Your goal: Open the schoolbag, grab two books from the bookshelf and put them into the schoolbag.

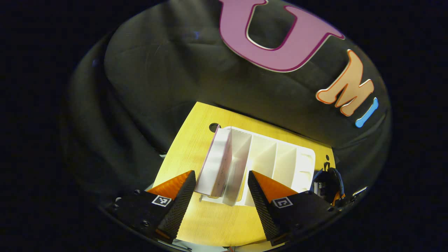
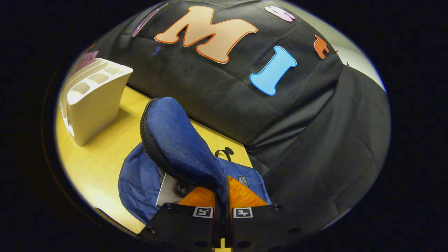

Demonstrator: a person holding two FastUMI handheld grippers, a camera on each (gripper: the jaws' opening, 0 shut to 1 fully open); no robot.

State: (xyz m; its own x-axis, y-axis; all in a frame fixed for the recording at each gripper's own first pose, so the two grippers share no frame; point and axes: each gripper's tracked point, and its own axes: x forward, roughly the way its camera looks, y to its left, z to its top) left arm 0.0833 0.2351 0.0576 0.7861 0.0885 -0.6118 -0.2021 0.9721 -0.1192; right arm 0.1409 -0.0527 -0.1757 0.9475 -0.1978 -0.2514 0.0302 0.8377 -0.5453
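**Bag flap held up, one book standing in the rack**

The yellow wooden table carries everything. On it lies the blue fabric schoolbag, open, with a pale book partly visible inside. The right gripper is pressed together on the bag's raised flap. Near the bag stands the white plastic bookshelf with dividers. A white book with pinkish cover stands in its end slot. The left gripper is spread wide before it, touching nothing.

Left gripper agape, right gripper clamped.
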